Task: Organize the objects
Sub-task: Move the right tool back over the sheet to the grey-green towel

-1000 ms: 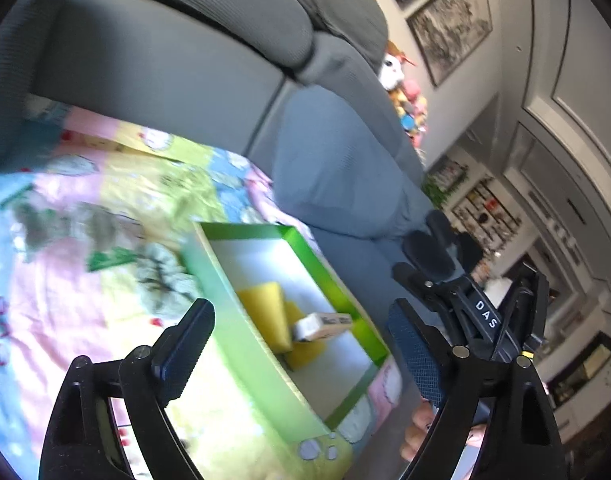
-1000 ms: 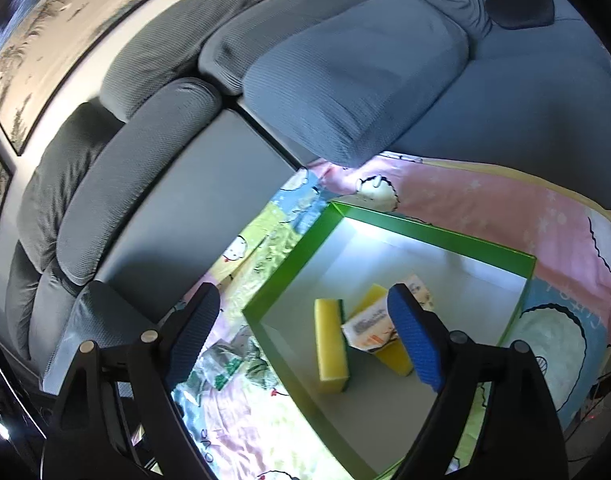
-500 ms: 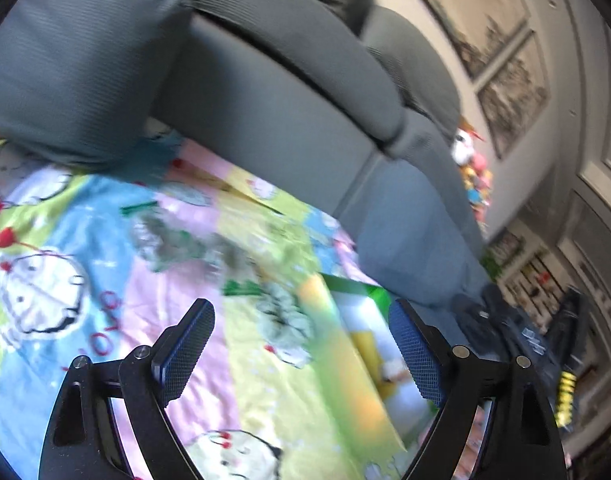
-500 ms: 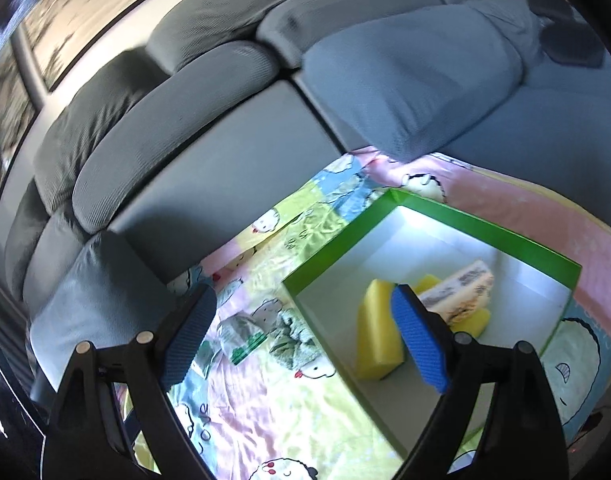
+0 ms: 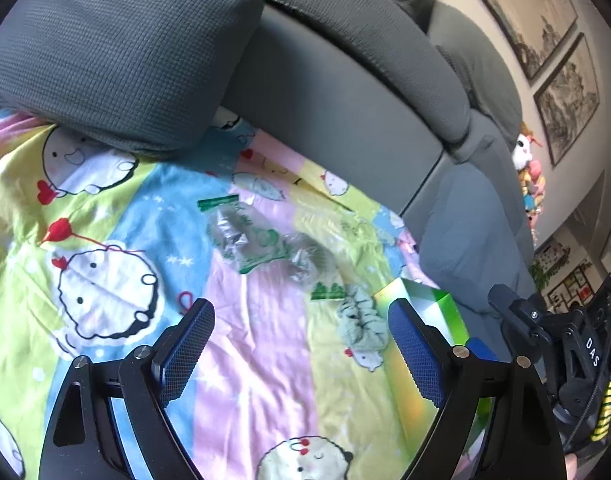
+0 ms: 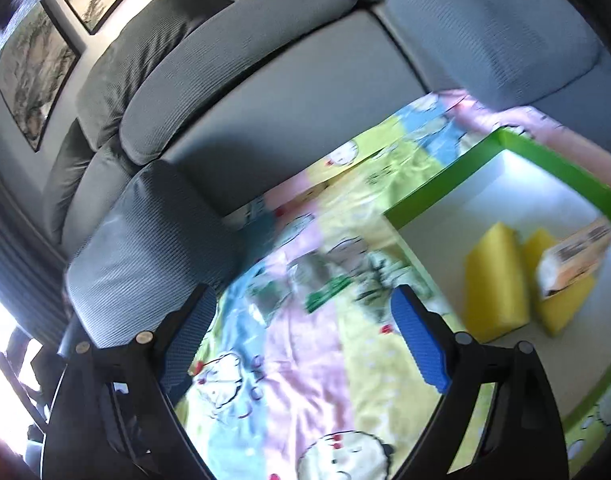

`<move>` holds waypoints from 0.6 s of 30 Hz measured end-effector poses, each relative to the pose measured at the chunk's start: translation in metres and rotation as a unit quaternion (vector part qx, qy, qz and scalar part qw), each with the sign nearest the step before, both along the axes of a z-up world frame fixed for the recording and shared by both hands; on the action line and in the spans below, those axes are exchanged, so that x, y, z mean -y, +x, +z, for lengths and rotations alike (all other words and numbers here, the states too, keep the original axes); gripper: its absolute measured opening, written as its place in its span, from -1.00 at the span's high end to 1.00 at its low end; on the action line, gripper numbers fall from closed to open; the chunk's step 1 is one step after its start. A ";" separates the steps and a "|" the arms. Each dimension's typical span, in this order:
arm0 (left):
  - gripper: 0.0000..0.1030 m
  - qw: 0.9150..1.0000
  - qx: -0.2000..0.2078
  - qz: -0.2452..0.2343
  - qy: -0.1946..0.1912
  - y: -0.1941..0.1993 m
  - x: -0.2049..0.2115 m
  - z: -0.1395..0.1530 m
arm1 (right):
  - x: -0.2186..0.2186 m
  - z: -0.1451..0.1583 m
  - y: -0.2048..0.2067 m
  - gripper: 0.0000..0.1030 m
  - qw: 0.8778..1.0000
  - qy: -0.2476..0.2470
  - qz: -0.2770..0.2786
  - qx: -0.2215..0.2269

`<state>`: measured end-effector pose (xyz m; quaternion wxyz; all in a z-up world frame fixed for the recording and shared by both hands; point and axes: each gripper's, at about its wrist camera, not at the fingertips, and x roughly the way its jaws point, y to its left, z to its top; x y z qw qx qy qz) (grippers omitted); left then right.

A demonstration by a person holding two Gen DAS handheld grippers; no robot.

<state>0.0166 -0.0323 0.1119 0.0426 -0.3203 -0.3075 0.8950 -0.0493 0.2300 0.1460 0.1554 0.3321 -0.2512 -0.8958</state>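
Observation:
A green-rimmed box [image 6: 445, 196] with a white inside lies on a cartoon-print blanket [image 5: 261, 360]; only its corner [image 5: 429, 300] shows in the left wrist view. Inside it are two yellow sponges [image 6: 495, 280] and a small carton [image 6: 573, 258]. On the blanket left of the box lie crumpled clear plastic bags with green print [image 5: 253, 236] and a pale green scrunchie [image 5: 361, 320]; both are blurred in the right wrist view, the bags [image 6: 305, 284] too. My left gripper [image 5: 301, 344] is open and empty above the blanket. My right gripper [image 6: 305, 332] is open and empty too.
The blanket covers a grey sofa seat [image 5: 337, 92]. A loose grey cushion [image 5: 117, 52] rests on the blanket's far left corner, another cushion [image 6: 489, 28] beyond the box. The other gripper's body [image 5: 565, 340] shows at the right. Framed pictures [image 5: 565, 92] and plush toys [image 5: 525, 168] are by the wall.
Both views have swung left, away from the box and toward the plastic bags and scrunchie. The box has slid to the right edge in each view. Both grippers stayed open.

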 end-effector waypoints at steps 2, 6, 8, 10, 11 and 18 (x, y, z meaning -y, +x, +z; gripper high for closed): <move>-0.72 1.000 0.004 0.003 -0.005 -0.001 0.002 -0.001 | 0.007 -0.002 -0.001 -0.74 1.000 0.013 -0.001 0.005; -0.72 1.000 0.007 -0.001 0.003 0.000 0.007 -0.003 | 0.015 -0.010 -0.006 -0.74 0.999 0.024 0.002 0.023; -0.72 1.000 0.010 0.001 0.003 0.001 0.010 -0.003 | 0.017 -0.013 -0.009 -0.74 0.999 0.031 0.002 0.030; -0.72 1.000 0.018 0.008 0.000 0.000 0.014 -0.005 | 0.020 -0.016 -0.014 -0.74 0.998 0.041 -0.002 0.037; -0.72 1.000 0.022 0.011 0.000 0.000 0.016 -0.006 | 0.022 -0.018 -0.015 -0.74 0.998 0.048 -0.004 0.040; -0.72 0.999 0.037 0.023 0.012 -0.001 0.026 -0.011 | 0.031 -0.032 -0.037 -0.73 0.995 0.070 -0.006 0.066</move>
